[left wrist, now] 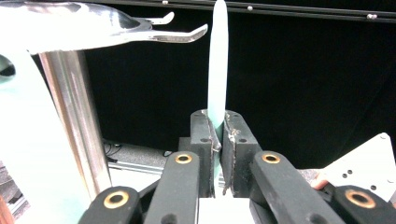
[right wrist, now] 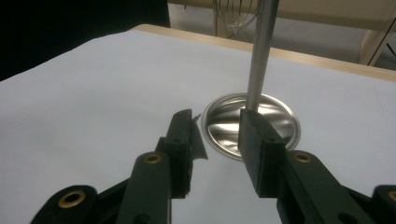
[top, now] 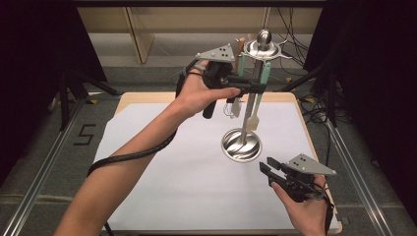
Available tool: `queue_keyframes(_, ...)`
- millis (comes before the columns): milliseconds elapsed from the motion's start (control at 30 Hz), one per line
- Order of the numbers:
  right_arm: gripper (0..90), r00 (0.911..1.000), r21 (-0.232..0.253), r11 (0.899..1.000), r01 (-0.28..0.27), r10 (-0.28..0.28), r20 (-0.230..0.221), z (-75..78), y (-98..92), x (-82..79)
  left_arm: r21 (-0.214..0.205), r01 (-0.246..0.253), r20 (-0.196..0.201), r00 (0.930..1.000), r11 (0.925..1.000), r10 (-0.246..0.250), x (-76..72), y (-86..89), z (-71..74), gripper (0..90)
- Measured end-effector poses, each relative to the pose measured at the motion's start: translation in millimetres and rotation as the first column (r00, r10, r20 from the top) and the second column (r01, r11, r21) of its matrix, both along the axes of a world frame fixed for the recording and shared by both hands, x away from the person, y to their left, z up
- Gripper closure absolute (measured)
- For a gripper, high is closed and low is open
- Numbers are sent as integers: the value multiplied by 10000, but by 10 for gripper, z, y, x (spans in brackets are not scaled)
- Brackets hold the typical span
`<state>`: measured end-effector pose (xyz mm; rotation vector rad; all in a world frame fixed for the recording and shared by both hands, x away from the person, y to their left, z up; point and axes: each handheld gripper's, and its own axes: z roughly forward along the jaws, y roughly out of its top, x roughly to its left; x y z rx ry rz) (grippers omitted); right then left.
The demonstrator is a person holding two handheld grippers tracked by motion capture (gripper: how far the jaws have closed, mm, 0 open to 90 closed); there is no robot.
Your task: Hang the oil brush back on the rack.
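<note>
Left tongs (left wrist: 218, 140) are clamped on a mint spatula's (left wrist: 217, 60) handle, held upright beside the rack's (top: 251, 115) pole, just under its hooked top disc (top: 263, 48). Right tongs (right wrist: 217, 140) stand open and empty above the bench (top: 162, 167), near the rack's base dish (right wrist: 275, 119). Risk, as judged: the handle meets a hook off-line, jolting the unsteadied rack or twisting the spatula in the grip.

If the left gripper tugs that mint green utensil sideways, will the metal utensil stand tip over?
Possibly. The stand is tall and carries its load high on one thin pole, which favours tipping. Its wide round base probably resists gentle pulls. The left gripper clamps the mint green utensil, so lifting straight seems safer.
</note>
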<state>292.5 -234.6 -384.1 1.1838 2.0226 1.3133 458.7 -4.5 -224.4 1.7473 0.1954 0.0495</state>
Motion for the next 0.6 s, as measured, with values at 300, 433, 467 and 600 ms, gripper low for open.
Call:
queue_keyframes(300,661,10000,71,10000,63,-63,-8,9,0,-4,-74,-10,-155,9999,10000,9,20,18,0,832)
queue_keyframes(433,661,10000,92,10000,28,-27,-80,6,1,-5,-98,42,-245,9997,9999,-44,30,14,-13,831)
queue_keyframes(467,661,9999,32,10000,20,-21,149,-7,-2,7,-94,26,-275,9996,10000,-28,33,15,-16,832)
queue_keyframes(600,662,9999,9,10000,37,-37,121,-4,-4,5,-184,31,-448,9990,9998,-40,59,28,-38,831)
